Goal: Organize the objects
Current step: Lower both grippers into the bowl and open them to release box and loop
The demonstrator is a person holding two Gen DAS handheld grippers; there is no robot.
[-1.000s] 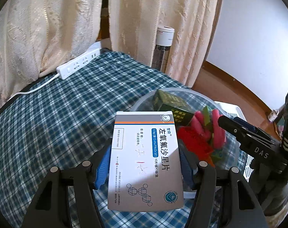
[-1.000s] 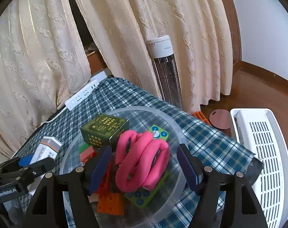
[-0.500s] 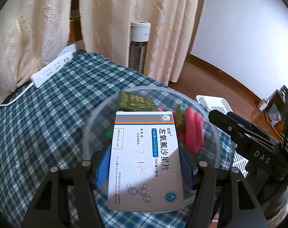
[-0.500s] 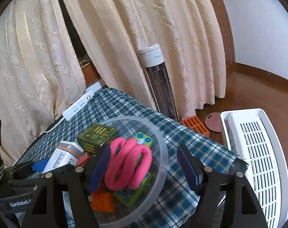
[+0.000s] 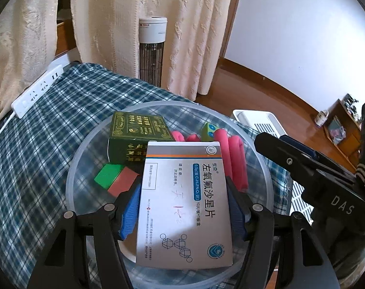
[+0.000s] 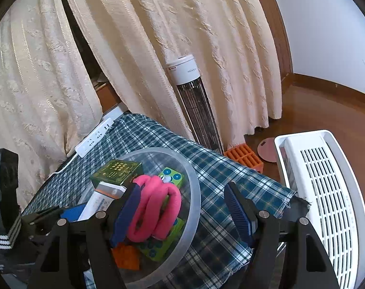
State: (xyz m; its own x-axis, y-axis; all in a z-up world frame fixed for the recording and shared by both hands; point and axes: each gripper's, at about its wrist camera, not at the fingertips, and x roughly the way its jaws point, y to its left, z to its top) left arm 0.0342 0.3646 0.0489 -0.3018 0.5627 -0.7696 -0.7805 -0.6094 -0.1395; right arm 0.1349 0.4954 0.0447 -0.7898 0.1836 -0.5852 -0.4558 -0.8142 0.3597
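My left gripper (image 5: 183, 207) is shut on a white medicine box (image 5: 184, 200) and holds it over the clear plastic bowl (image 5: 86, 154). In the bowl lie a dark green box (image 5: 134, 132), a green and red block (image 5: 115, 179), a pink foam loop (image 5: 237, 159) and a green dotted brick (image 5: 210, 130). My right gripper (image 6: 182, 214) is open and empty above the bowl's right rim (image 6: 196, 192). The right wrist view also shows the pink loop (image 6: 156, 204), the green box (image 6: 117, 171), the medicine box (image 6: 103, 197) and an orange brick (image 6: 125, 256).
The bowl stands on a blue checked tablecloth (image 5: 50, 120) near the table's right edge. A white power strip (image 5: 35, 91) lies at the far left. Beyond the edge are a tower heater (image 5: 151, 50), curtains, a white appliance (image 6: 326, 192) and an orange crate (image 6: 245, 156) on the wooden floor.
My left gripper has carried the medicine box to the right, from beside the bowl to over it. My right gripper has drawn back to the right, away from the pink loop.
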